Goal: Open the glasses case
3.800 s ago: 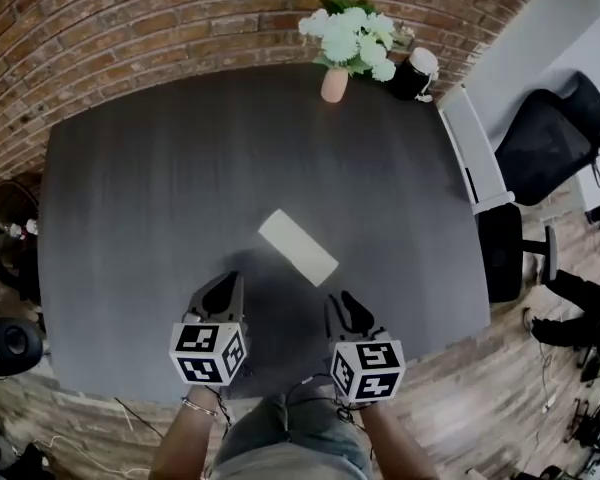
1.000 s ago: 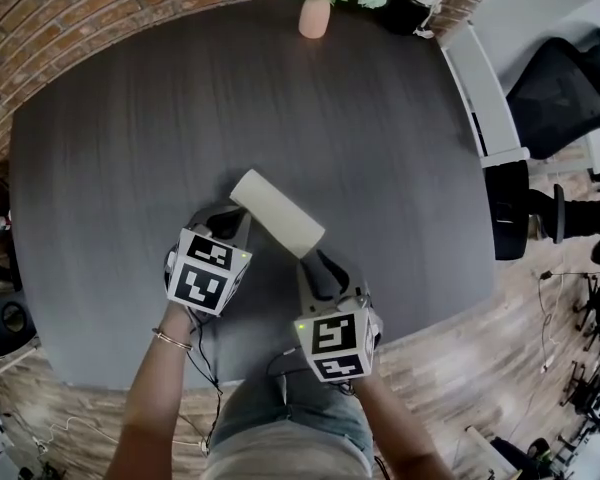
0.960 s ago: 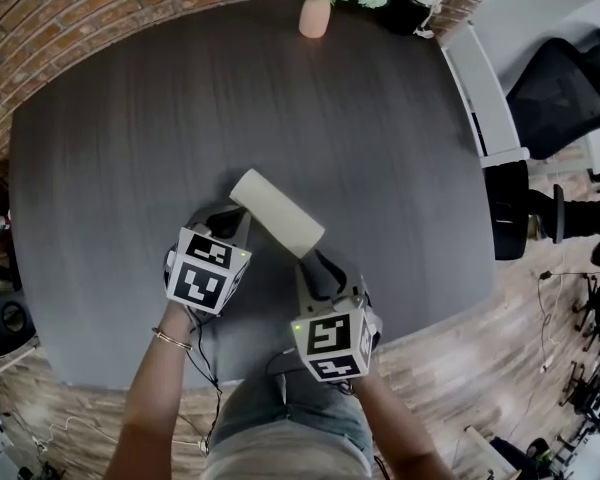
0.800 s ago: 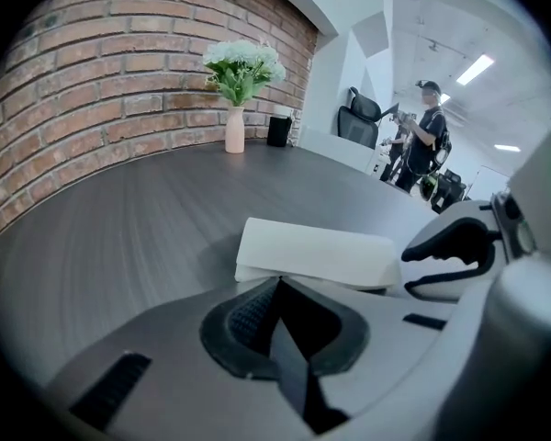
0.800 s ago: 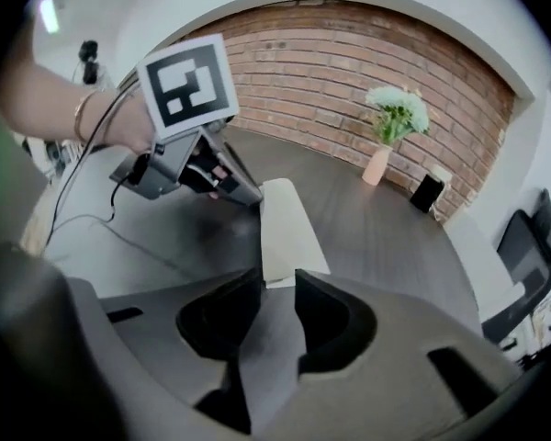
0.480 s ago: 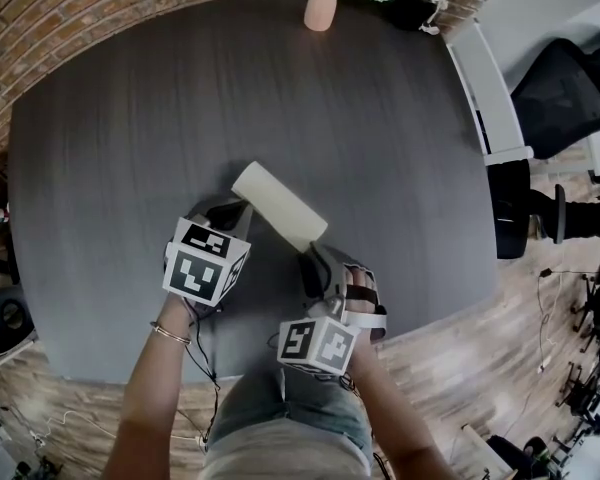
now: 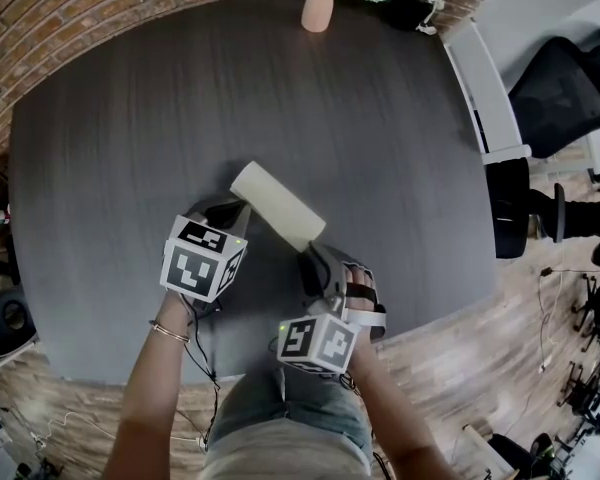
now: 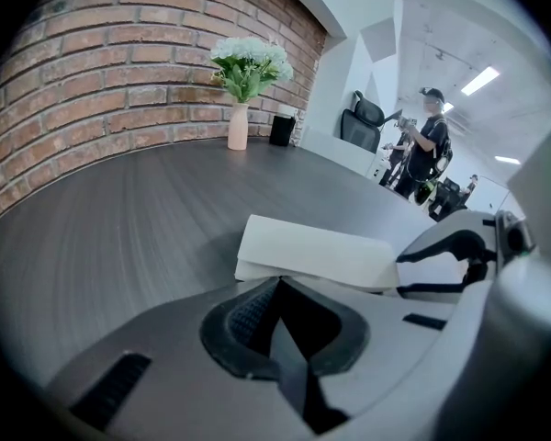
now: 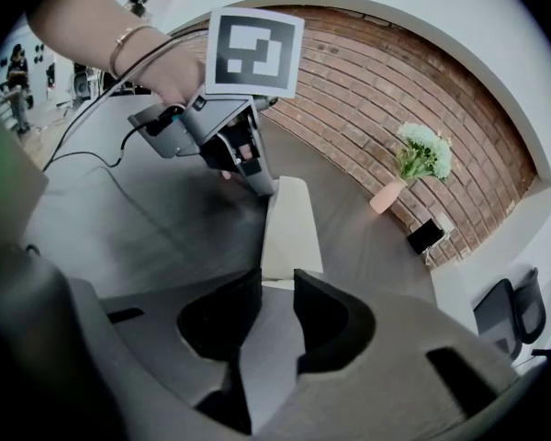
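Note:
The cream glasses case (image 7: 277, 206) lies slantwise on the dark table (image 7: 180, 98), its lid down. My left gripper (image 7: 234, 208) is at the case's left end. In the left gripper view its jaws meet, shut, with the tips (image 8: 275, 283) touching the lower edge of the case (image 8: 312, 249). My right gripper (image 7: 313, 261) is rolled on its side at the case's near right end. The right gripper view has a narrow gap between its jaws (image 9: 276, 285), with the end of the case (image 9: 289, 219) pinched in it.
A pink vase of white flowers (image 7: 317, 10) and a black mug (image 7: 412, 0) stand at the table's far edge. Office chairs (image 7: 560, 88) are off the right side. A person (image 8: 429, 150) stands in the background. The table's near edge (image 7: 230, 373) is right behind both grippers.
Since 3.8 s ago both grippers have moved up to the case. Over the last second the right gripper rolled onto its side at the case's end, and the left barely moved.

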### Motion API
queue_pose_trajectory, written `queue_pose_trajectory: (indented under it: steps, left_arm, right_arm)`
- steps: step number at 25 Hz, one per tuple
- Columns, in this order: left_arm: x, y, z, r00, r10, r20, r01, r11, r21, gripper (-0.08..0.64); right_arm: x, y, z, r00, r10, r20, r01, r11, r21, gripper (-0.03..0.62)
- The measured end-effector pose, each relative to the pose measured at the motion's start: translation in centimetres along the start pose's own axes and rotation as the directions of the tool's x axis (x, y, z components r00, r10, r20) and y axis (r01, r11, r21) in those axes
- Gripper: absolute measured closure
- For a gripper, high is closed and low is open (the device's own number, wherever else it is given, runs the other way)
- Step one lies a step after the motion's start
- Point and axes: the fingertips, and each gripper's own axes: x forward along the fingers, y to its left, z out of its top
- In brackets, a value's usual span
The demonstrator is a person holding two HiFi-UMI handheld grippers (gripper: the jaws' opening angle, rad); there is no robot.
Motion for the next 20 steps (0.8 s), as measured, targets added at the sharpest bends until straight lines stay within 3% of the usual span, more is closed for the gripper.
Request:
queue_pose_trajectory:
  steps: [20]
  left_arm:
    - [-0.2, 0.1, -0.1, 0.999, -0.034, -0.025, 0.032, 0.998, -0.062, 0.565]
  right_arm:
    - [-1.1, -2.4, 0.7, 0.999, 0.030, 0.026, -0.032, 0.995, 0.098, 0.514]
